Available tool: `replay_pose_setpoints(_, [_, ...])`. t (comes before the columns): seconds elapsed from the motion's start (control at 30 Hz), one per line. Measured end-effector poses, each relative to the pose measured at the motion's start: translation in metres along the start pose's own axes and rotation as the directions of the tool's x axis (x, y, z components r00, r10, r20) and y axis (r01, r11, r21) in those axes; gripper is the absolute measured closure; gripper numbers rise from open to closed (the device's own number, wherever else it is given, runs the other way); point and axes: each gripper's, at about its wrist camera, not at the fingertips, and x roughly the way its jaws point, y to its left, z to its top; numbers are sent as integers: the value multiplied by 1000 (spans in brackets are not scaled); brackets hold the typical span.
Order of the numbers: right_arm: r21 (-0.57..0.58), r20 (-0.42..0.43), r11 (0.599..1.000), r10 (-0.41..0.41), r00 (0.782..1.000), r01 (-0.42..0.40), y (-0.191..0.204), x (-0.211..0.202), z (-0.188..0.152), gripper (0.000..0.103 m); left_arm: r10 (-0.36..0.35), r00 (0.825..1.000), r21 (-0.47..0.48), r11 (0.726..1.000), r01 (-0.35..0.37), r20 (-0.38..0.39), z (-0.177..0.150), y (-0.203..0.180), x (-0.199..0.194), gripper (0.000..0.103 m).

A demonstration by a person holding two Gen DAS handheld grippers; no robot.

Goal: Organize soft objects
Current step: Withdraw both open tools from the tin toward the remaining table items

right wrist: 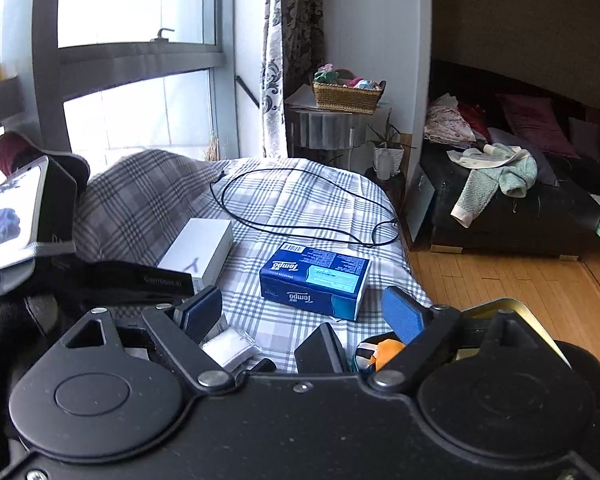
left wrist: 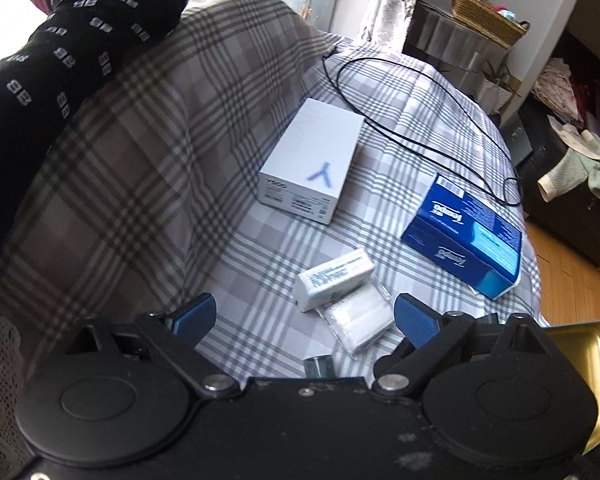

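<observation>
Both claws released over the plaid bed.
Left claw [left wrist: 304,316] spread wide above a clear packet [left wrist: 358,322]; right claw [right wrist: 302,312] gapes near the blue tissue pack [right wrist: 314,280], gripping nothing.

From the left wrist we look steeply down, close over the plaid cover [left wrist: 284,248]. From the right wrist we look shallower, farther back, toward the window [right wrist: 140,60]. Both views share the blue tissue box [left wrist: 466,236], white box [left wrist: 314,160] and black cable [left wrist: 412,120].
</observation>
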Motion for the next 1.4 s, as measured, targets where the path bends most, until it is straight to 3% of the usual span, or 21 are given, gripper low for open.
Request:
replay_pose_setpoints(0.1, [-81, -11, 996, -23, 1000, 22, 17, 18, -13, 19, 44, 999, -31, 999, -44, -10, 2, 13, 12, 6])
replay_pose_setpoints(0.27, [-92, -111, 995, 37, 993, -48, 31, 47, -32, 20, 92, 995, -65, 993, -95, -49, -3, 32, 33, 5])
replay_pose_setpoints(0.4, [-80, -205, 993, 71, 976, -89, 39, 64, -50, 24, 102, 989, -96, 989, -112, -104, -13, 41, 51, 5])
replay_pose_setpoints(0.63, [-34, -340, 997, 55, 939, -71, 44, 104, -74, 34, 79, 984, -157, 982, -104, -158, -21, 50, 69, 5])
replay_pose_setpoints(0.8, [16, -328, 998, 70, 942, -68, 37, 127, -75, 34, 68, 985, -187, 977, -98, -156, -20, 52, 69, 5])
replay_pose_setpoints(1.03, [-110, -288, 987, 85, 954, -121, 45, 152, -74, 34, 38, 984, -212, 974, -75, -172, -20, 54, 74, 5])
replay_pose_setpoints(1.4, [-107, -308, 970, 177, 935, -219, 44, 179, -86, 34, 14, 981, -223, 973, -58, -194, -20, 56, 80, 5])
